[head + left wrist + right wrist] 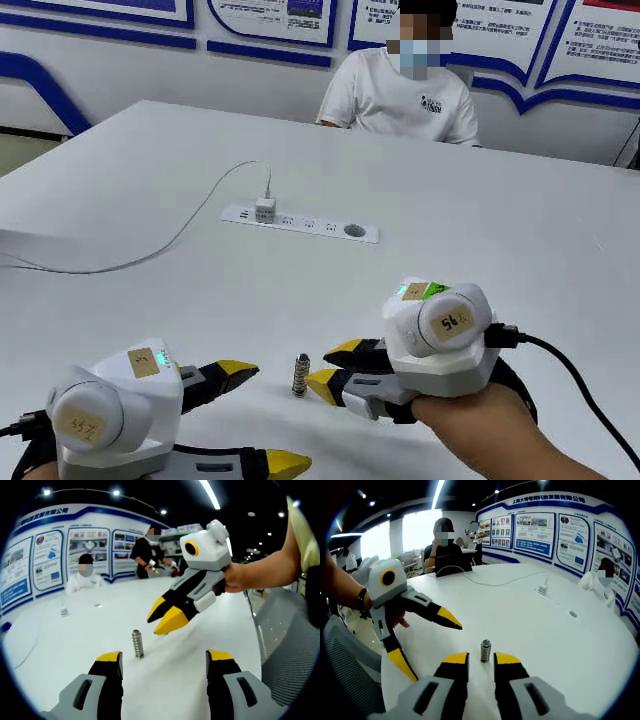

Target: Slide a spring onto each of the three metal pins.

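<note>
White desk (480, 230) and a wall of blue-framed posters (270, 20) are shown from the head view.

The right gripper (332, 366) is held in a hand (490, 430) near the desk's near edge, toward its right corner, with the yellow-tipped jaws pointed left. The jaws are set slightly apart and nothing is gripped between them. In the right gripper view the narrow gap is seen lined up with the spring (301, 375), which stands just ahead of the tips and clear of them.

The left gripper (270, 416) is held at the near edge toward the left corner. Its jaws are spread wide and are empty. In the left gripper view the spring is seen beyond the tips, nearer the left jaw than the right, and the right gripper is seen reaching in from the right with its tips just beside the spring.

The spring is placed upright on the desk, between the two grippers and close to the near edge. Whether a pin stands inside it cannot be told.

Farther out, toward the middle of the desk, a power strip (300, 222) is set into the surface. A charger (265, 209) is plugged in at its left end, and a cable (170, 240) is led from it in a curve toward the left edge.

At the far edge a person (400, 95) in a white T-shirt is seated before the posters.
</note>
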A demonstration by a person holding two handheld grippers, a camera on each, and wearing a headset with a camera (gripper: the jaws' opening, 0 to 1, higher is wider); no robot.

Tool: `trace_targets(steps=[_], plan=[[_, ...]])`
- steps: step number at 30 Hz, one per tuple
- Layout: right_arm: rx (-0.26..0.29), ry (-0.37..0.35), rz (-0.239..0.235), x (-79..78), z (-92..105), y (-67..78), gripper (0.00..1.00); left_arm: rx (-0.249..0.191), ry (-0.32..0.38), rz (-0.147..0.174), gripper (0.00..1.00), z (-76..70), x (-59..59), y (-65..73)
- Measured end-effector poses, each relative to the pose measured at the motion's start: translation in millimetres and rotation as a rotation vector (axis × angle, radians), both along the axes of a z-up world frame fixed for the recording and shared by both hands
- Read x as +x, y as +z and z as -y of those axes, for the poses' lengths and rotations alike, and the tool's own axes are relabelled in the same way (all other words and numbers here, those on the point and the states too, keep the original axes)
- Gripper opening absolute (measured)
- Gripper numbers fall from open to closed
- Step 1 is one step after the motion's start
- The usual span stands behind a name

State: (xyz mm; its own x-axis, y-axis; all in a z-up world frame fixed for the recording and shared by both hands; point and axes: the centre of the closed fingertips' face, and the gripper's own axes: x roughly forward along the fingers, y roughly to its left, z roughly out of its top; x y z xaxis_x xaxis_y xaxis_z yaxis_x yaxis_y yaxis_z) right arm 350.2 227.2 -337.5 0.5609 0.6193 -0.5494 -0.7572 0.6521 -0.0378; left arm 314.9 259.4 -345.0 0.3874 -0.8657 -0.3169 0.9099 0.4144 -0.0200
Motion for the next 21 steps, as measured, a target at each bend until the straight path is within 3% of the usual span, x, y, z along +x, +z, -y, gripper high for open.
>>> trace_targets(steps=[21], plan=[[-0.006, -0.025, -0.001, -34.6, 34.8, -3.5, 0.23, 0.008, -0.007, 0.014, 0.72, 3.2, -4.2, 4.5]])
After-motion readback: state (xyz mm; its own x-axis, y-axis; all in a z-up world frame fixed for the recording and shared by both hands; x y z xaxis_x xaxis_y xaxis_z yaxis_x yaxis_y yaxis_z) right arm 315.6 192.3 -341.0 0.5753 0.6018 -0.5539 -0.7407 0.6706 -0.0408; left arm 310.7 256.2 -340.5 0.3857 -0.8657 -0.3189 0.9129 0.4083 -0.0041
